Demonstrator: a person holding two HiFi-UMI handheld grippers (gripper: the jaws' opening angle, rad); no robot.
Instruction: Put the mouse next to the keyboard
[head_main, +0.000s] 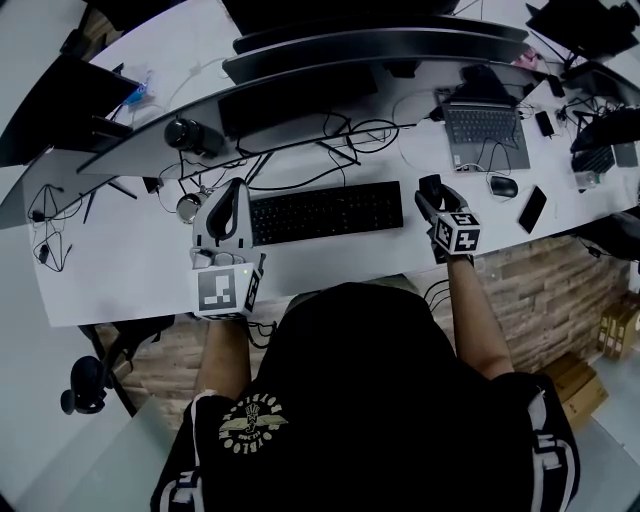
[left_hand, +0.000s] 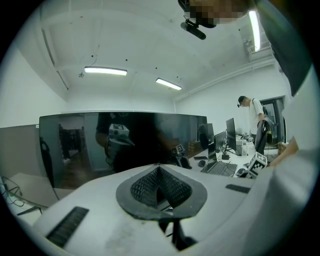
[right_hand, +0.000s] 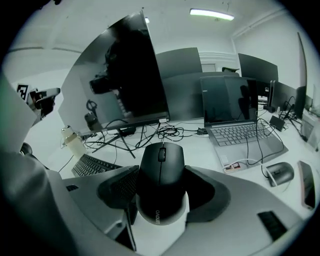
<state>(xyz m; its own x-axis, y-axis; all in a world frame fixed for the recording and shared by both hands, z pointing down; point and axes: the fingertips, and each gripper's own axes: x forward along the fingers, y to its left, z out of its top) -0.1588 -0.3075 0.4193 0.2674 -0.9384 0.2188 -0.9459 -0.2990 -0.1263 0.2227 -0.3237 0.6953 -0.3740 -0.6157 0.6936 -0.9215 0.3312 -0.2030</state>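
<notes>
One mouse sits pinched in the right tongs; left tongs pressed together, empty.

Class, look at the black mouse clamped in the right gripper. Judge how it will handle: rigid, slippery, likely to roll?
Probably rigid: the mouse shows no dent in the right gripper. Its smooth, curved shell might slip if the squeeze loosens. Set down, its broad body should sit steady, not roll.
</notes>
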